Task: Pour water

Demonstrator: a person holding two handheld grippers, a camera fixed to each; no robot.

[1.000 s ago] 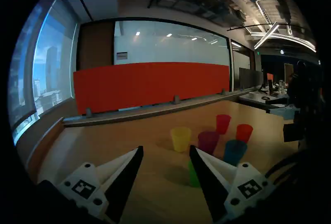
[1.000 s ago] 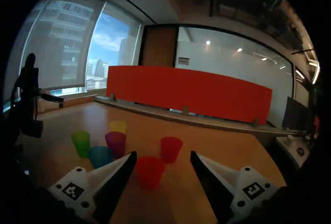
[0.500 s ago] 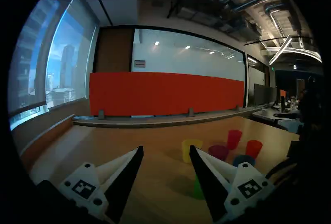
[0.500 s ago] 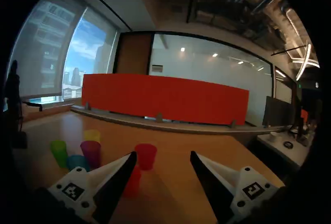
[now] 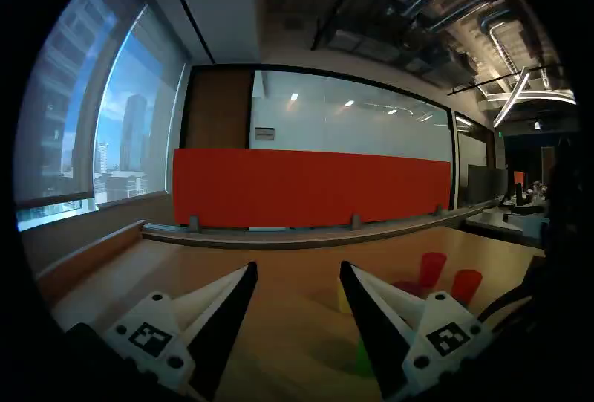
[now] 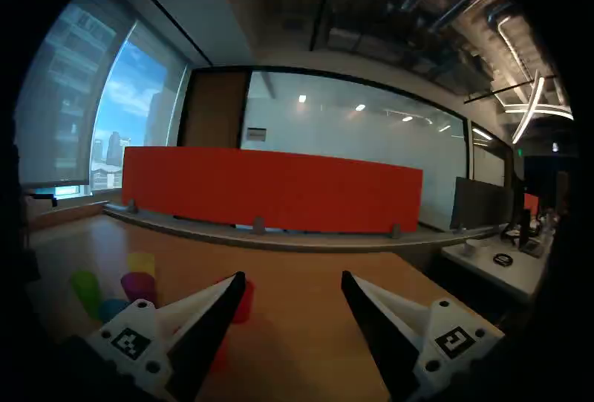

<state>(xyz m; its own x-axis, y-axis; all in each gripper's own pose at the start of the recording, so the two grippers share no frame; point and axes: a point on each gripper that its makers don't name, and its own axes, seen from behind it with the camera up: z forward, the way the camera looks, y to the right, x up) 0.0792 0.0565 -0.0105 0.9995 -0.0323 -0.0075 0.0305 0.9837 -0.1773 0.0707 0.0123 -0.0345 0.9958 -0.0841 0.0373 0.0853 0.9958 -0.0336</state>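
Two hand-held grippers hang over a wooden counter (image 5: 289, 328), each spread wide with nothing held. In the left gripper view the left hand-held gripper (image 5: 297, 268) points toward a long orange-red partition (image 5: 312, 186) at 12 o'clock, with a tall window (image 5: 119, 142) at 9 o'clock showing city towers. The cups sit low on the counter at about 4 o'clock from the open gap: a red cup (image 5: 432, 268) and an orange cup (image 5: 466, 285) stand upright just beside each other, a purple cup (image 5: 405, 286) peeks out beside the right finger (image 5: 379, 320), and a yellow cup (image 5: 341, 299) and a green cup (image 5: 361, 361) are mostly hidden behind that finger. In the right gripper view the right hand-held gripper (image 6: 292, 277) faces the same partition at 12 o'clock, and the cluster lies at about 8 o'clock from its gap. There the yellow cup (image 6: 140, 262) stands farthest back, the purple cup (image 6: 138, 284) just in front of it, the green cup (image 6: 87, 288) to their 9 o'clock side, and a blue cup (image 6: 111, 307) nearest the camera, close against the purple one. The red cup (image 6: 242, 302) is partly covered by the left finger (image 6: 200, 320), apart from the other four. A white side desk (image 6: 497, 264) with small dark items stands at 3 o'clock. Whether any cup holds water cannot be told.
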